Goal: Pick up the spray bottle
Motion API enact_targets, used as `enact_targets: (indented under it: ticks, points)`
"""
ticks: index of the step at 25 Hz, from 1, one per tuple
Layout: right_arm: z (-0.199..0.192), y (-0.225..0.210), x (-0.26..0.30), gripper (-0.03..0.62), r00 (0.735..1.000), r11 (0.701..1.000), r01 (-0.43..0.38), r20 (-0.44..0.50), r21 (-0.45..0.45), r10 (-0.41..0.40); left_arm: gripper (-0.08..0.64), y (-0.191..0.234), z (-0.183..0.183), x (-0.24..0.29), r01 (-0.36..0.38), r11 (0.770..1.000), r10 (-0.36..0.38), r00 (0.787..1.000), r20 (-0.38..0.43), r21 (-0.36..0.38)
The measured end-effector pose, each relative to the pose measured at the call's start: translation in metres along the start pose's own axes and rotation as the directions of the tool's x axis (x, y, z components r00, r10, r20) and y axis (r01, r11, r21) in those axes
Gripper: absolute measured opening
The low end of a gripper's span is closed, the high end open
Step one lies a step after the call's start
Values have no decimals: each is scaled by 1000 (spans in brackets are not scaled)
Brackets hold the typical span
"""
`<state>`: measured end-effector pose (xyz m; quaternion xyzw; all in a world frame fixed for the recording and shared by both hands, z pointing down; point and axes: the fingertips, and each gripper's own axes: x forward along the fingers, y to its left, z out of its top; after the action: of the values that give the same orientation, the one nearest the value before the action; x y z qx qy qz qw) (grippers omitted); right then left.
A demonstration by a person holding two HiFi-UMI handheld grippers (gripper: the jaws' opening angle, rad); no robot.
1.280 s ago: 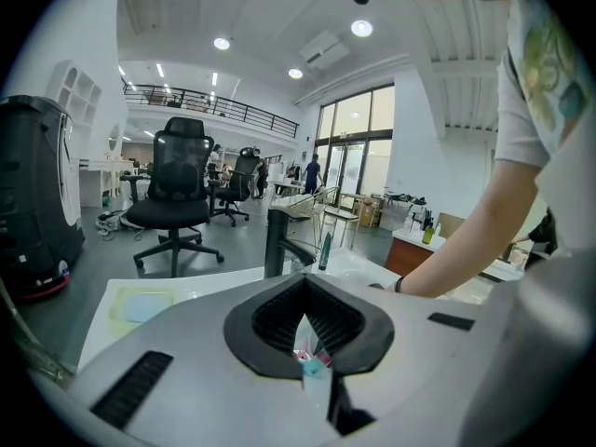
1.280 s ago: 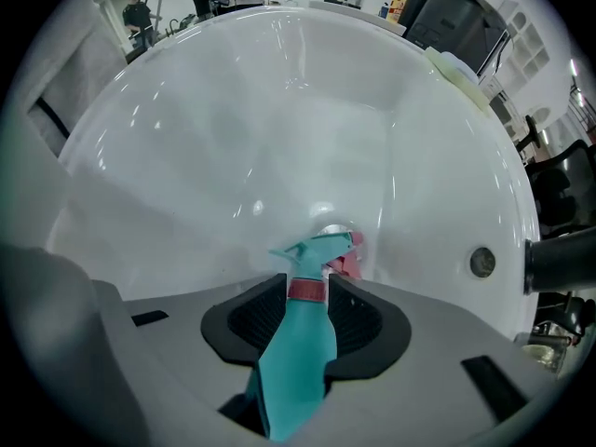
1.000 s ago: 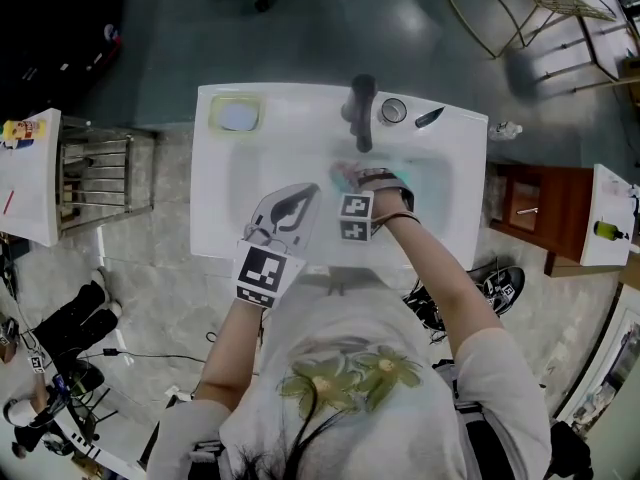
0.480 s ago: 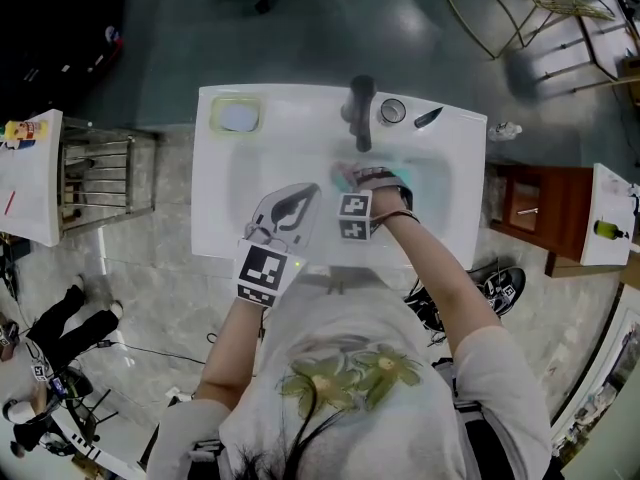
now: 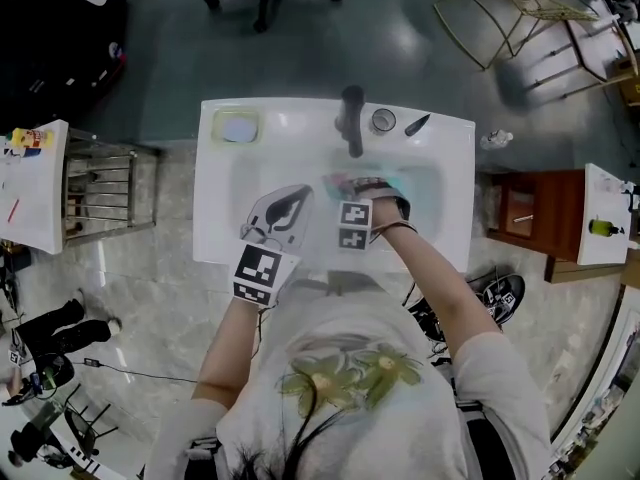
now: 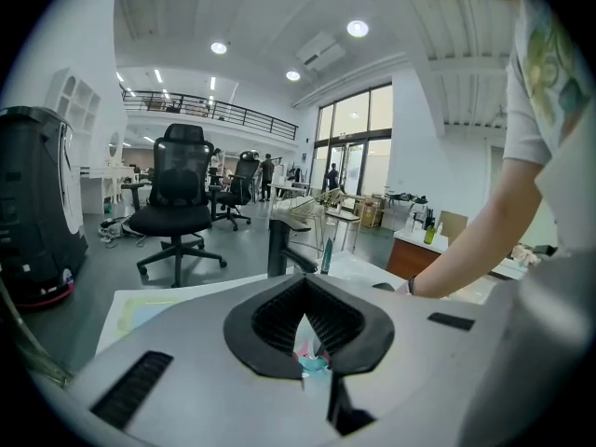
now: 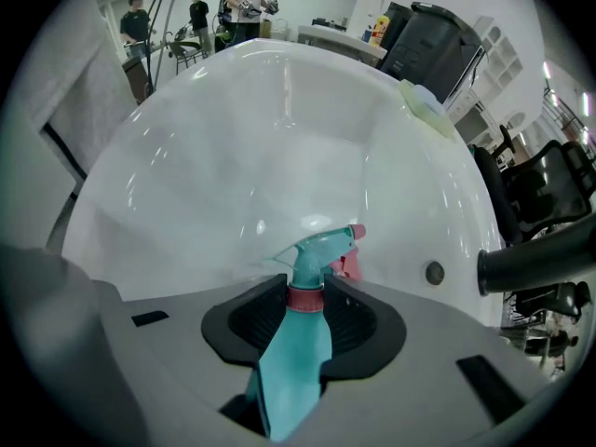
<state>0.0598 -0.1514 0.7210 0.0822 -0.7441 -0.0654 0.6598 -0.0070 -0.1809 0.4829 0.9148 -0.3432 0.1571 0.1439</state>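
Observation:
The spray bottle (image 7: 296, 343) is teal with a pink collar and a pink trigger. It sits between the jaws of my right gripper (image 7: 305, 291), which is shut on its neck, nozzle pointing into the white basin. In the head view the right gripper (image 5: 362, 181) is low inside the sink (image 5: 214, 230), just below the faucet, and only a bit of the bottle (image 5: 340, 180) shows. My left gripper (image 5: 290, 204) hovers over the basin's left half, jaws shut with nothing in them. In the left gripper view, the left gripper (image 6: 307, 331) shows a sliver of teal and pink through its narrow gap.
A dark faucet (image 5: 352, 123) stands at the sink's back rim, with a round metal plug (image 5: 383, 120) and a dark utensil (image 5: 417, 123) to its right. A yellow-green dish (image 5: 238, 126) sits at the back left corner. A metal rack (image 5: 95, 183) stands left of the sink.
Both grippers hold their places over the basin, the right one still shut on the bottle. The head view has shifted slightly, and a person at lower left has moved.

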Motion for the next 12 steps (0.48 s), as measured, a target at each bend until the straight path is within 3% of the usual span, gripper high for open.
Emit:
enact_targets:
  ticks: [12]
  points:
    - [18, -8, -47, 125, 984, 984, 59, 159, 166, -86, 8, -11, 4, -8, 10, 1000, -10, 1000, 5, 28]
